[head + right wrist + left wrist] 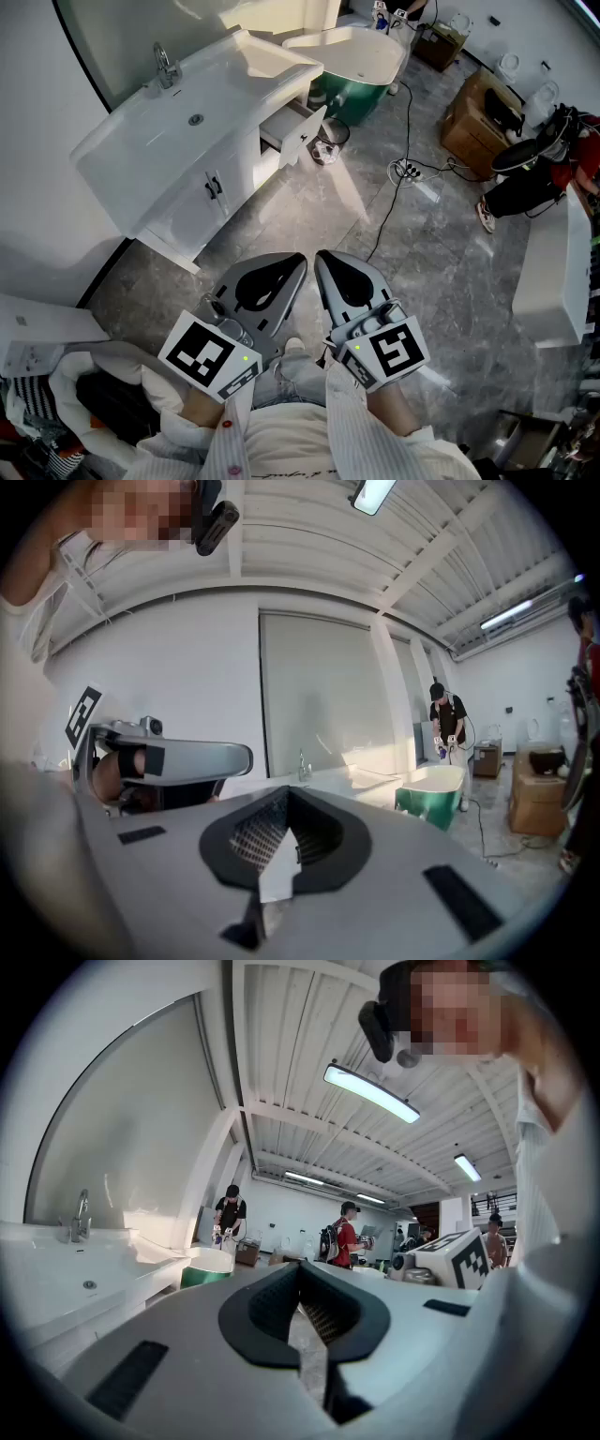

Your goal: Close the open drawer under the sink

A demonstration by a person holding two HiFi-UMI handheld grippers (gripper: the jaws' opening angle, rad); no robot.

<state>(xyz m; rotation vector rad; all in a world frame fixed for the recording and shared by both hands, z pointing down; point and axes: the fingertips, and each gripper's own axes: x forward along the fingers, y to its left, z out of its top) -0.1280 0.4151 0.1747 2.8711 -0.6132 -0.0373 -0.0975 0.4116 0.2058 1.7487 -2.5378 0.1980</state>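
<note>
**Q:** Where is the drawer?
**A:** The drawer (298,134) is pulled out of the white sink cabinet (202,202), at the end of the cabinet nearest the bathtub (361,66). It sits just under the countertop. Its white front panel stands clear of the cabinet face, and nothing touches it.

**Q:** Left gripper?
**A:** The left gripper (296,262) is well apart from the cabinet, over the grey floor (441,272) and close to the person's body. Its jaws meet tip to tip with nothing between them.

**Q:** Right gripper?
**A:** The right gripper (322,259) is just beside the left one, on the side away from the cabinet. It is no nearer the drawer. Its jaws are together and empty.

**Q:** Other items at the cabinet?
**A:** A wastebasket (328,138) is on the floor just beside the open drawer. A faucet (165,64) is on the cabinet top, at the wall side.
</note>
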